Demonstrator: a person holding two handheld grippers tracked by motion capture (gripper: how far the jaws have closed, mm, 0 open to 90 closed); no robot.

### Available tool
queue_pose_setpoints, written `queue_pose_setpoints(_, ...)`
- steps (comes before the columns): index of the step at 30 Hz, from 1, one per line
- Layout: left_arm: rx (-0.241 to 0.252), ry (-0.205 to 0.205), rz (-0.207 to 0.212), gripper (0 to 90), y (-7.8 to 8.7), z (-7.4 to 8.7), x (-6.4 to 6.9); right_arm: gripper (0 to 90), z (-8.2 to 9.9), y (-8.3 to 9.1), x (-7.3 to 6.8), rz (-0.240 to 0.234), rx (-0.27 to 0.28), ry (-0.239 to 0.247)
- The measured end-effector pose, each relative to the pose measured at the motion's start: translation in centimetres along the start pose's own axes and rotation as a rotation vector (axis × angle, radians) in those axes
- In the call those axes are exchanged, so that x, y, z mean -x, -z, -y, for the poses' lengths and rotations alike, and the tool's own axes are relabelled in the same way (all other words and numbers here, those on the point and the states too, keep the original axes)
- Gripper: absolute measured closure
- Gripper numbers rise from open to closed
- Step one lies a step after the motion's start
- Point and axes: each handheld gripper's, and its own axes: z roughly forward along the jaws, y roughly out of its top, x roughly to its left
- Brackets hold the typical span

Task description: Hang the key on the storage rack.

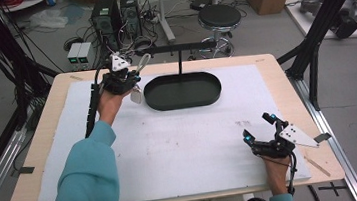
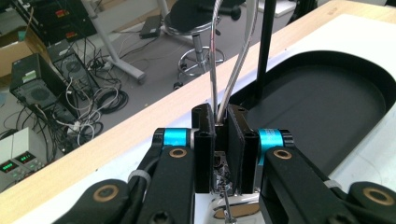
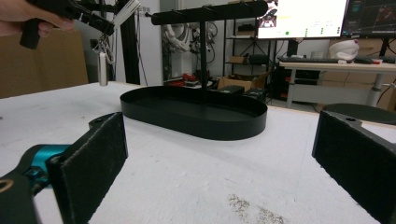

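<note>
My left gripper [image 1: 132,75] is held above the table's far left and is shut on a silver metal loop [image 1: 143,62]. A small white tag [image 1: 136,96] dangles under it. In the left gripper view the jaws [image 2: 222,119] pinch the loop [image 2: 236,70], which rises between them beside the stand's post [image 2: 266,51]. The black oval tray [image 1: 184,105] with its T-shaped stand and crossbar [image 1: 181,46] lies just right of that gripper. My right gripper [image 1: 258,126] rests open on the white mat at the near right, with nothing between its pads [image 3: 100,154].
A white mat [image 1: 171,146] covers the wooden table [image 1: 45,144]. Behind the table's far edge are a black stool [image 1: 219,17], computer towers [image 1: 106,12] and loose cables on the floor. Black frame posts [image 1: 311,46] stand at the right.
</note>
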Motion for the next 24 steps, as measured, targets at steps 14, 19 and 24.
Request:
queue_pose_setpoints(14,-0.008,-0.009,-0.008,81.6,-1.6,-0.7,0.7,2.6,0.0,0.1,-0.1,-0.003,-0.003,-0.004)
queue_pose_setpoints(19,-0.006,-0.013,-0.023,81.6,-2.1,-0.5,0.8,2.6,0.0,0.1,0.0,-0.002,-0.001,-0.012)
queue_pose_setpoints(24,-0.004,-0.012,-0.028,81.6,-2.6,-0.4,1.0,2.6,0.0,0.0,0.0,-0.002,0.002,-0.008)
